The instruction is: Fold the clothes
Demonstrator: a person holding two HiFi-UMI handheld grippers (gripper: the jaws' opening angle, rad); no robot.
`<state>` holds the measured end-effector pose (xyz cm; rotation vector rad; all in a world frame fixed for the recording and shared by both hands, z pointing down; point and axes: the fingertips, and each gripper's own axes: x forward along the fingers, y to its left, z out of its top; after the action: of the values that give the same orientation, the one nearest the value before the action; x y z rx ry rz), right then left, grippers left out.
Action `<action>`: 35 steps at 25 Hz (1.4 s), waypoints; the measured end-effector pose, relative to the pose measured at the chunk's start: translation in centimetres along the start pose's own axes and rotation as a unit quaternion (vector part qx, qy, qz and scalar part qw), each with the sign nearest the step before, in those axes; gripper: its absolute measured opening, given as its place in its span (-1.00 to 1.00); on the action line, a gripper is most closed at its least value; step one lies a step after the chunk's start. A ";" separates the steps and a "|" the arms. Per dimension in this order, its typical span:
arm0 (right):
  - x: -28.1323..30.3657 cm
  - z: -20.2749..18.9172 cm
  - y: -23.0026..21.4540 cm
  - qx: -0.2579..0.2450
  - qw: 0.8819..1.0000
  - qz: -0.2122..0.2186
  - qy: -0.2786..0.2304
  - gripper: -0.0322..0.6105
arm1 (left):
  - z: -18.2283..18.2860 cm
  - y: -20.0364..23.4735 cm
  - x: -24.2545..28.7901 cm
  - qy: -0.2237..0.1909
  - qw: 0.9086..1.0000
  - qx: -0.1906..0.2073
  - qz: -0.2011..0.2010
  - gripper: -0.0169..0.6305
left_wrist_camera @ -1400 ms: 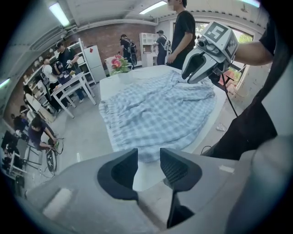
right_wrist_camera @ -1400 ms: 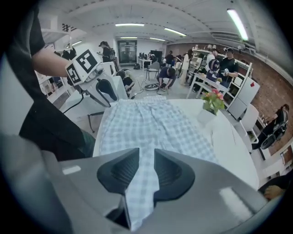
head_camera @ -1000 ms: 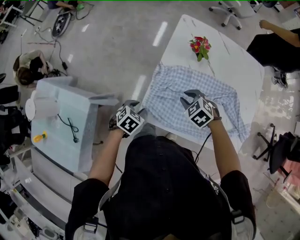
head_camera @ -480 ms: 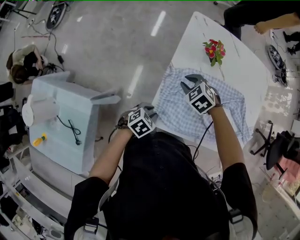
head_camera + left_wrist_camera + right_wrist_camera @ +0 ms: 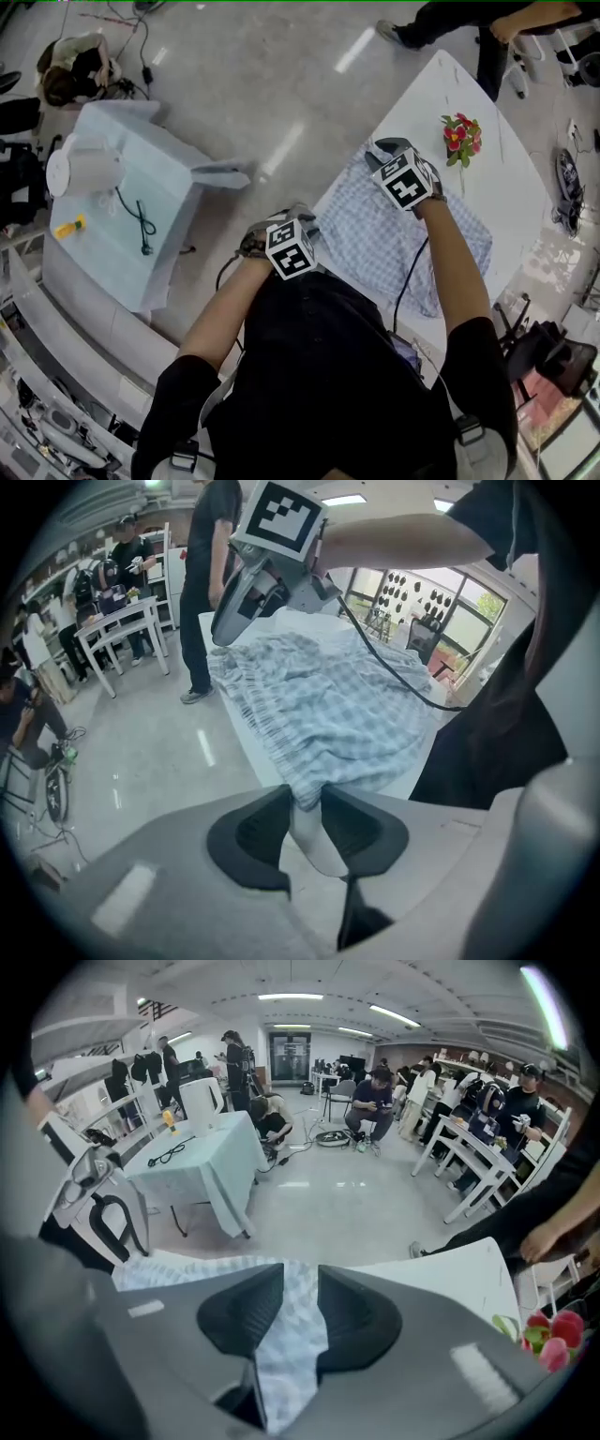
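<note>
A blue-and-white checked shirt [image 5: 375, 239] lies spread on the white table [image 5: 431, 94]. My left gripper [image 5: 300, 221] is at the shirt's near left corner, by the table edge. In the left gripper view its jaws [image 5: 305, 808] have just been closing, and a fold of the shirt [image 5: 328, 705] is pinched between the pads. My right gripper [image 5: 384, 150] is at the shirt's far left edge, near the flowers. In the right gripper view checked cloth [image 5: 291, 1335] fills the gap between its jaws [image 5: 300, 1283]. The right gripper [image 5: 246, 602] also shows above the shirt in the left gripper view.
Red flowers [image 5: 459, 136] lie on the table beyond the shirt. A small table under a light-blue cloth [image 5: 122, 216] stands to the left, with a white kettle [image 5: 84, 169] and a cable on it. People and chairs stand around the room.
My right gripper has moved from the shirt's middle out to its far left edge. The left gripper has stayed at the near corner. The head view has swung.
</note>
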<state>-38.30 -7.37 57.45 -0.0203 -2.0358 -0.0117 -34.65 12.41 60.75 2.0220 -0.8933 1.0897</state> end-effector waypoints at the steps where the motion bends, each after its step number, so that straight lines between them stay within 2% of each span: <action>1: 0.5 0.1 0.1 -0.004 1.000 0.008 0.004 -0.52 | 0.0 0.1 0.0 -0.001 1.000 -0.008 0.006 -0.60; 6: 2.3 -0.1 0.2 -0.007 0.999 0.043 0.028 -0.29 | -0.2 0.1 0.0 -0.002 0.999 -0.036 0.036 -0.60; 9: 3.0 -0.7 0.6 0.018 0.996 0.075 0.048 -0.29 | -0.5 -0.1 -0.1 0.001 0.998 -0.039 0.048 -0.60; 11: 3.3 -0.9 0.8 0.030 0.994 0.089 0.051 -0.38 | -0.7 -0.3 -0.1 0.002 0.998 -0.042 0.049 -0.61; 15: 2.9 -0.3 0.9 0.005 0.997 0.069 0.040 -0.63 | -1.5 -0.6 -0.7 0.003 0.998 -0.049 0.044 -0.65; 20: 1.9 2.3 0.6 -0.002 0.999 0.038 -0.004 -0.67 | -1.6 -0.3 -3.1 -0.018 0.997 -0.053 0.043 -0.67; 25: 2.3 4.7 1.1 -0.007 1.000 0.013 -0.023 -0.67 | -3.1 0.9 -4.8 0.003 0.998 -0.023 0.052 -0.68; 27: 3.1 5.7 1.8 -0.029 0.999 0.006 -0.020 -0.66 | -4.1 1.0 -5.2 0.014 0.999 -0.008 0.045 -0.68; 31: 5.7 6.1 3.5 -0.110 0.994 -0.002 0.010 -0.65 | -6.4 1.2 -5.2 0.034 0.999 0.019 0.032 -0.67; 33: 6.8 5.8 4.1 -0.126 0.992 -0.003 0.024 -0.65 | -7.3 1.3 -4.7 0.034 0.999 0.015 0.023 -0.67; 35: 7.4 5.6 4.5 -0.123 0.992 -0.005 0.032 -0.65 | -7.7 1.3 -4.3 0.021 1.000 -0.008 0.011 -0.66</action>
<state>-46.52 -2.71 61.59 -0.1625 -1.9587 -0.2652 -40.73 18.96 60.60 1.9743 -0.9011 1.1289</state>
